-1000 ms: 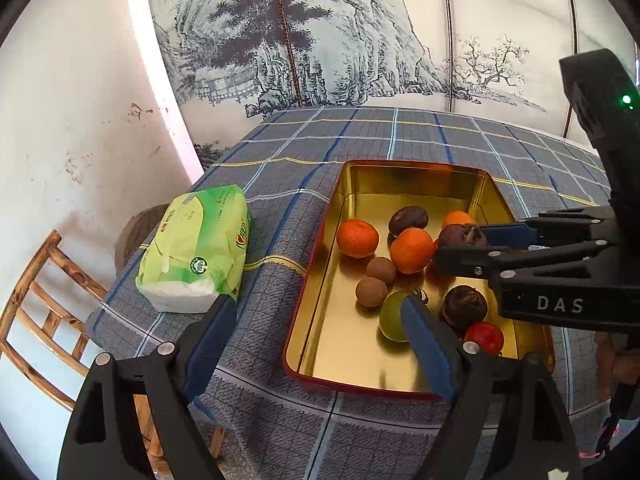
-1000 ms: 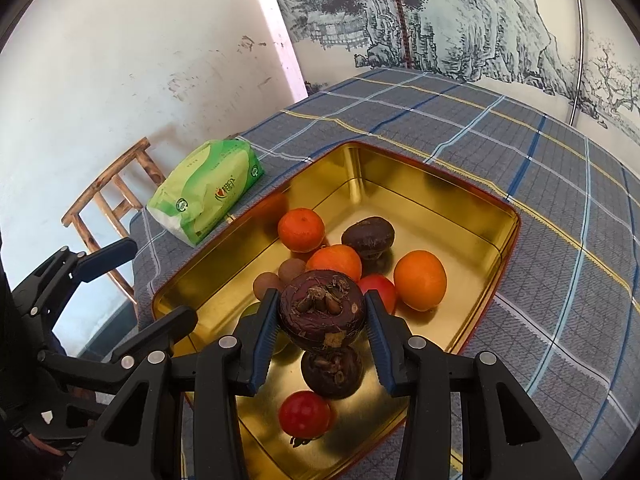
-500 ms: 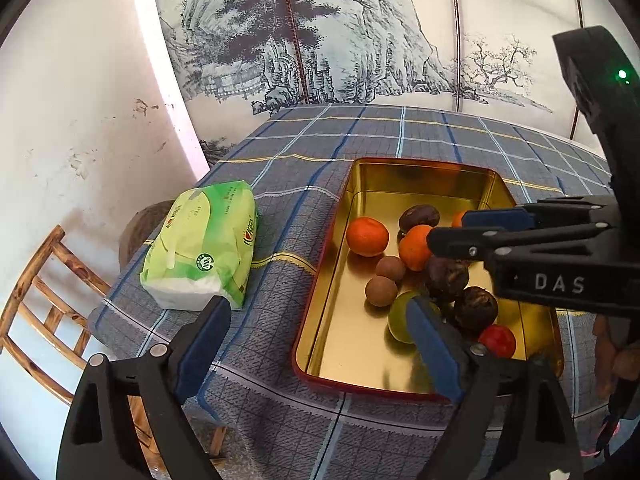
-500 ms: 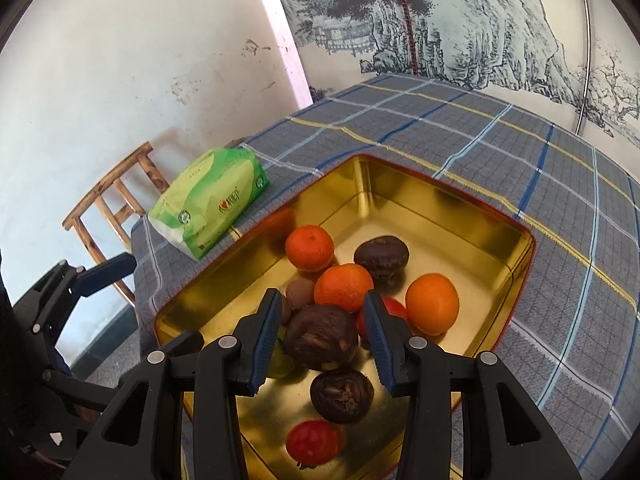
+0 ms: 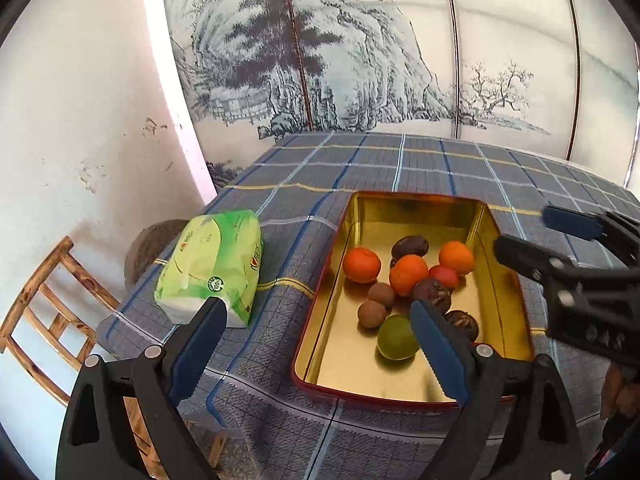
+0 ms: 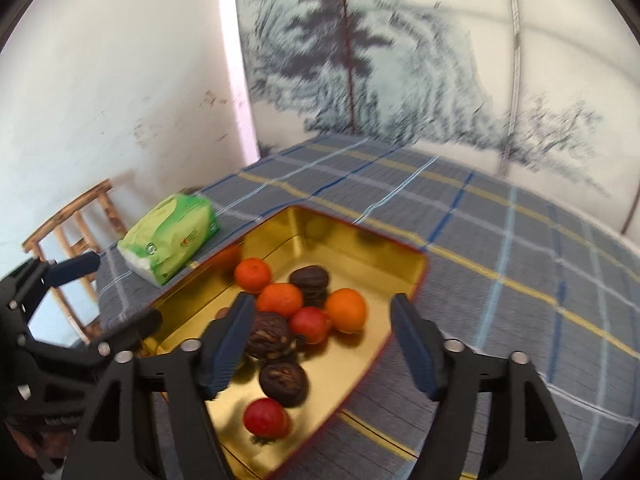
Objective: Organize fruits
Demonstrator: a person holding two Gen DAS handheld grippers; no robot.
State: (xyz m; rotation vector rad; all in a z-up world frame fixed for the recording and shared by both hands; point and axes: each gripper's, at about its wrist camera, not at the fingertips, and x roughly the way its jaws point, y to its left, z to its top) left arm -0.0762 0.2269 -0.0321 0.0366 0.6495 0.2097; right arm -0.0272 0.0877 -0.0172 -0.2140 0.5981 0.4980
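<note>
Right wrist view: right hand-held gripper (image 6: 322, 342), jaws just opened wide, holds nothing above the gold tray (image 6: 400, 276).

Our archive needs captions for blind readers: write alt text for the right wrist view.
The open right gripper, nothing between its fingers, hangs over a gold tin of oranges, dark fruits and tomatoes on a blue checked tablecloth. A green tissue pack lies left.

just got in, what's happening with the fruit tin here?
A person with a gripper in each hand is sorting fruit into the gold tin. The right gripper has just been opening its jaws and holds nothing; the dark fruit lies in the tin among the oranges. The left gripper hangs open at the tin's near edge, empty.
</note>
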